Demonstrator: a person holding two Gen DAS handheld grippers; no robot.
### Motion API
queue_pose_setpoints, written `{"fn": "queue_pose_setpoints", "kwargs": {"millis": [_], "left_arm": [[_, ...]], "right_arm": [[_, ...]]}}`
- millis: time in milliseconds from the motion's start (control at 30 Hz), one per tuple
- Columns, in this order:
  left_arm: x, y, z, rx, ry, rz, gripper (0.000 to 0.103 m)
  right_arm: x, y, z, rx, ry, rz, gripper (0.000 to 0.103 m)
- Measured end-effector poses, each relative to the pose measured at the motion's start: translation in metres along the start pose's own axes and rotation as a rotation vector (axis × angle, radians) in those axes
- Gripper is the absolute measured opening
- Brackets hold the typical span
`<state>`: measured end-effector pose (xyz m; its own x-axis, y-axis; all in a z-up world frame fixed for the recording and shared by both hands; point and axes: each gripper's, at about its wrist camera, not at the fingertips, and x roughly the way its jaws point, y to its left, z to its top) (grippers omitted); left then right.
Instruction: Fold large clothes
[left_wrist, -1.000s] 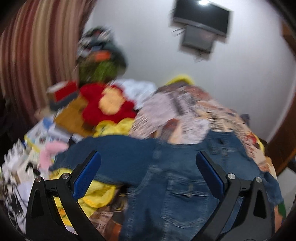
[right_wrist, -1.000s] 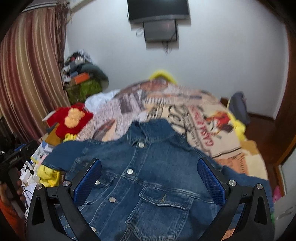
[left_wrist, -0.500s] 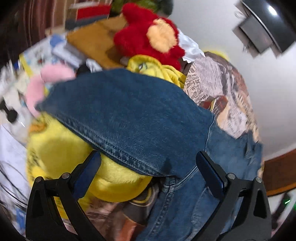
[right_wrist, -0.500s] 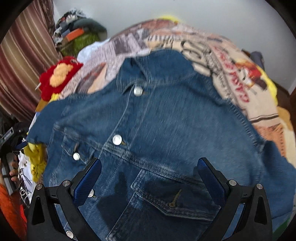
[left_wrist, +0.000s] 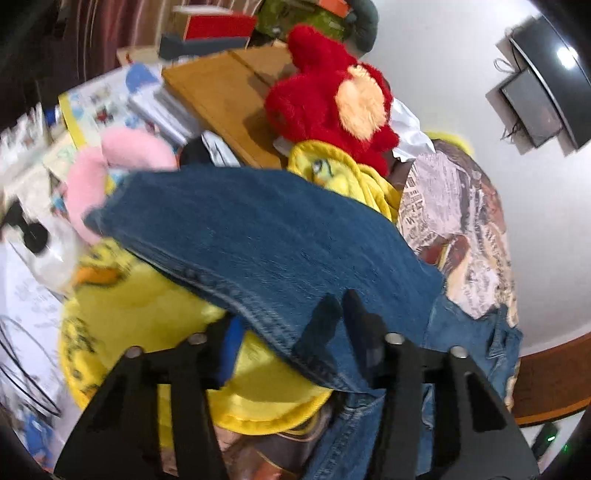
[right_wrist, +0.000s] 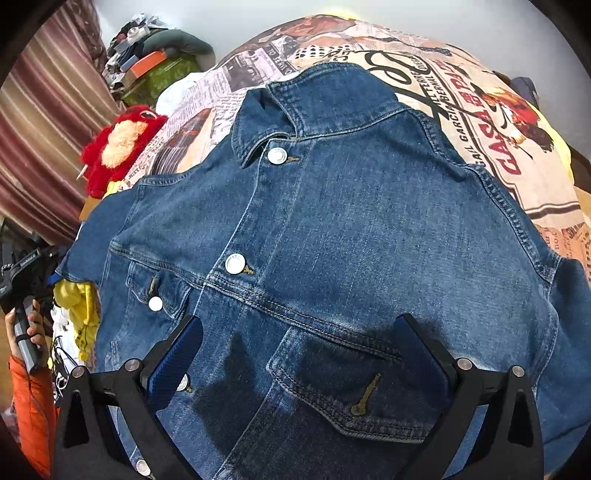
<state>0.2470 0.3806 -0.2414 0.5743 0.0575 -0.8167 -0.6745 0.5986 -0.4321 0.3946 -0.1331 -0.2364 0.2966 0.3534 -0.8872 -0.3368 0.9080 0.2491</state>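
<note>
A blue denim jacket (right_wrist: 332, 236) lies front up, buttoned, on a bed, collar toward the far side. My right gripper (right_wrist: 299, 350) is open just above its chest pocket (right_wrist: 343, 391), holding nothing. In the left wrist view the jacket's sleeve (left_wrist: 258, 236) hangs out over a yellow plush (left_wrist: 147, 317). My left gripper (left_wrist: 291, 332) has its fingers closed in on the sleeve's seamed lower edge, one finger under the cloth and one on top.
The bed carries a newspaper-print cover (right_wrist: 491, 122). A red plush toy (left_wrist: 332, 99), a pink plush (left_wrist: 107, 166), a wooden board (left_wrist: 221, 92) and books crowd the left bedside. A wall screen (left_wrist: 543, 85) hangs beyond. A hand holds the other gripper's handle (right_wrist: 26, 332).
My left gripper swung down to the sleeve and closed from wide open onto its edge. My right gripper dropped lower over the jacket front and stayed open.
</note>
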Motion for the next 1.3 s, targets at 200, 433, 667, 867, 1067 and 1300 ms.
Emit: {"fn": "queue_pose_setpoints", "kwargs": {"millis": [200,433,667,867,1067,1300], "left_arm": [[0.016,-0.008,0.013,0.084,-0.028,0.119,0.042],[-0.002,-0.041,0.000,0.250,-0.109,0.229,0.017],[-0.064,-0.097,-0.020,0.398,-0.209,0.107,0.014],[-0.077,-0.168,-0.050,0.559,-0.228,-0.021,0.013],[-0.027,-0.215,-0.100,0.660,-0.070,-0.087,0.013],[0.036,-0.217,-0.168,0.726,0.156,-0.073,0.013]], "right_arm": [[-0.011,0.001,-0.001,0.001,-0.019,0.005,0.103],[-0.036,0.003,-0.007,-0.021,-0.071,-0.013,0.103],[-0.058,0.004,-0.010,-0.037,-0.107,-0.020,0.103],[-0.076,0.006,-0.018,-0.048,-0.146,-0.010,0.103],[-0.095,-0.007,-0.025,-0.022,-0.165,-0.004,0.103],[-0.103,-0.027,-0.038,0.009,-0.154,-0.036,0.103]]}}
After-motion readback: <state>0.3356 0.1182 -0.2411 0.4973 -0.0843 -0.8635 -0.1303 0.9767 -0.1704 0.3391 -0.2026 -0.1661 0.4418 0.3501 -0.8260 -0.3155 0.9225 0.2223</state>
